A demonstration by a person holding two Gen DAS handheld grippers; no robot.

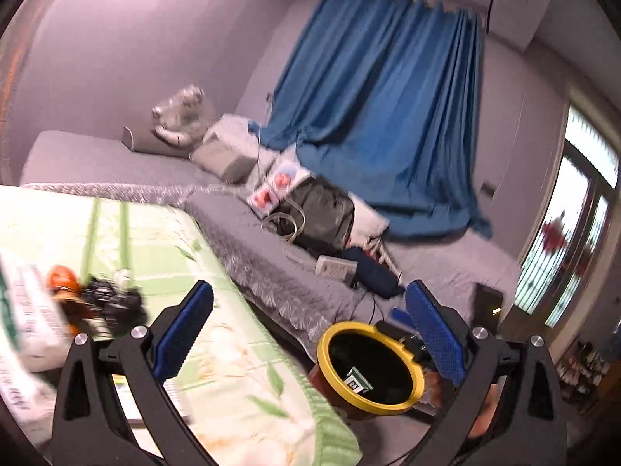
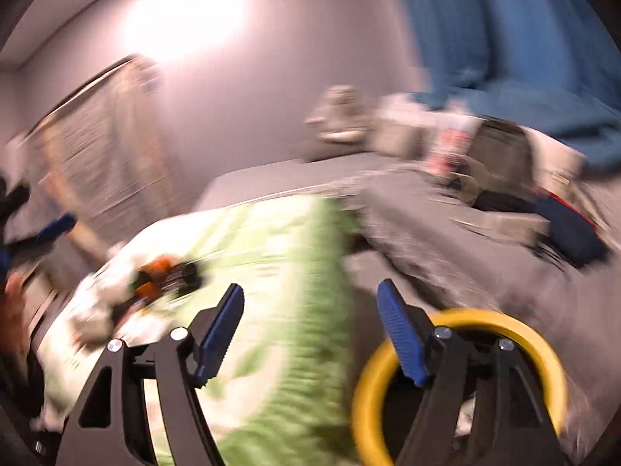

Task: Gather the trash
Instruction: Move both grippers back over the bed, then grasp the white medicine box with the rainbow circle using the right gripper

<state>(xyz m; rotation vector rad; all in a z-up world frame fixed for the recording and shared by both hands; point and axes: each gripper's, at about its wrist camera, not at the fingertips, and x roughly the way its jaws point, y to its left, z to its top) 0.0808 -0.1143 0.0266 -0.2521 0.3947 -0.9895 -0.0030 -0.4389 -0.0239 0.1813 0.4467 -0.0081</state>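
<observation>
A trash bin with a yellow rim stands on the floor beside a table with a green leaf-pattern cloth; a small green-and-white carton lies inside it. On the cloth lies a pile of trash: an orange object, black crumpled pieces and a white printed bag. My left gripper is open and empty, above the table edge and bin. My right gripper is open and empty; its view is blurred and shows the bin's rim and the trash pile.
A grey bed behind the table holds a dark backpack, pillows, a plush toy and a power strip. A blue curtain hangs behind. A glass door is at right.
</observation>
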